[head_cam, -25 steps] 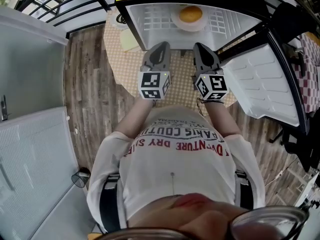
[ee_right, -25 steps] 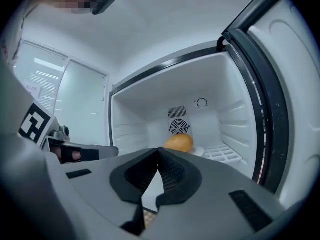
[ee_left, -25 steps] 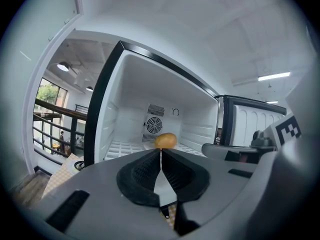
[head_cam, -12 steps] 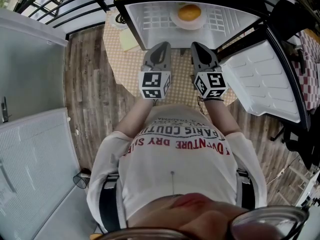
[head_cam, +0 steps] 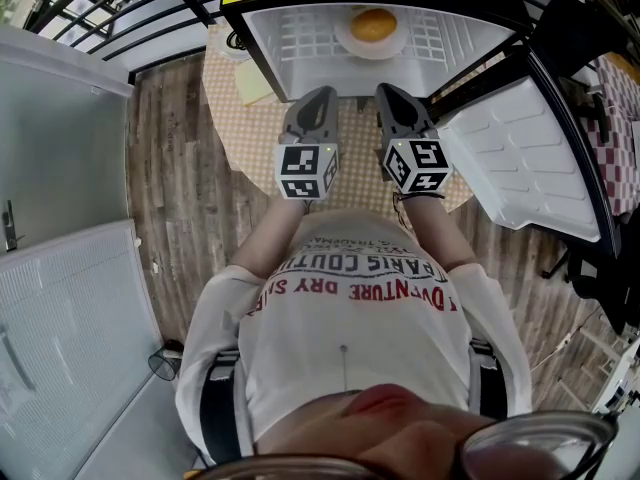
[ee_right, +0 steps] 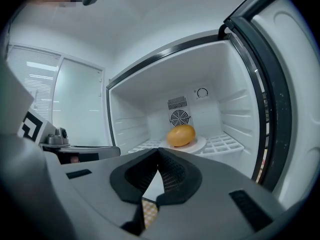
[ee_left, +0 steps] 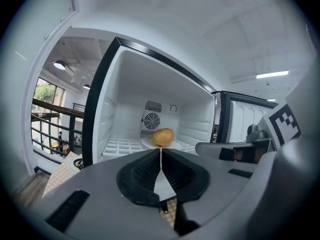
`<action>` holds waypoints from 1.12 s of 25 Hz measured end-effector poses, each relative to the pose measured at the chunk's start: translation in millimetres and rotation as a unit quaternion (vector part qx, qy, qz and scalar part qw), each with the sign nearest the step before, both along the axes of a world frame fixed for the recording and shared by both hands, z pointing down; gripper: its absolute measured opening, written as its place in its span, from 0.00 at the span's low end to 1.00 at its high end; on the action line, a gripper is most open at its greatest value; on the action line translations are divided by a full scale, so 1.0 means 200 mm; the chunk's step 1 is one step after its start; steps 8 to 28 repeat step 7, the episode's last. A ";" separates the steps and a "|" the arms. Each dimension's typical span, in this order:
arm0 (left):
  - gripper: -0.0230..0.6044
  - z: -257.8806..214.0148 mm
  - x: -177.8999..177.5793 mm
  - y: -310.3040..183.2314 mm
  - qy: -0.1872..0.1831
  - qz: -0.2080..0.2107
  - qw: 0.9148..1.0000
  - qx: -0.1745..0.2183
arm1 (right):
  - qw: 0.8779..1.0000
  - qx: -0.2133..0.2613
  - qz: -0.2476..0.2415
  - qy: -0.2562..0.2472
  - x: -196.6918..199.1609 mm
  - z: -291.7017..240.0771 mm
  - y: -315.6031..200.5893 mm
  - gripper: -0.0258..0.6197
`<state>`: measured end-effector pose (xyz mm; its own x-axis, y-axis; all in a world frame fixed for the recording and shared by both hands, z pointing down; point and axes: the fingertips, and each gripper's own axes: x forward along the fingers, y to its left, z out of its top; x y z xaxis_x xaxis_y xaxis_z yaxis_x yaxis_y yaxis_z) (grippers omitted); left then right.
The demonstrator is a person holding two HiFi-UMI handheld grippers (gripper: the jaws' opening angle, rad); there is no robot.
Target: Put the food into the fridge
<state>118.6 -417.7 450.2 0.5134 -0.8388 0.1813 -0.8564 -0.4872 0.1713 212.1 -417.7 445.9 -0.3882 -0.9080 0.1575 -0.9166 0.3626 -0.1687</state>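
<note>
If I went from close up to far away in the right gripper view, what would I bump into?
Right gripper, shut and empty → white plate → round yellow food on it → fan grille at the back of the fridge.

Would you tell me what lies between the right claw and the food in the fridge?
Only bare fridge shelf and the near rim of the plate; the head view shows it.

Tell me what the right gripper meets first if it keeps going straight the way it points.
Probably the round orange food on its white plate in the open fridge. The right gripper, fingers shut and empty, points there; nothing shows between, though depth is unclear.
</note>
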 end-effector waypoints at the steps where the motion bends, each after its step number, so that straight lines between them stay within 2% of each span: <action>1: 0.08 0.00 0.00 0.00 0.000 0.000 1.000 0.000 | 1.000 -0.001 0.001 0.000 0.00 0.00 0.00 0.08; 28: 0.08 0.01 -0.01 0.00 -0.001 -0.002 1.000 -0.003 | 1.000 -0.005 0.003 0.003 0.01 0.01 0.00 0.08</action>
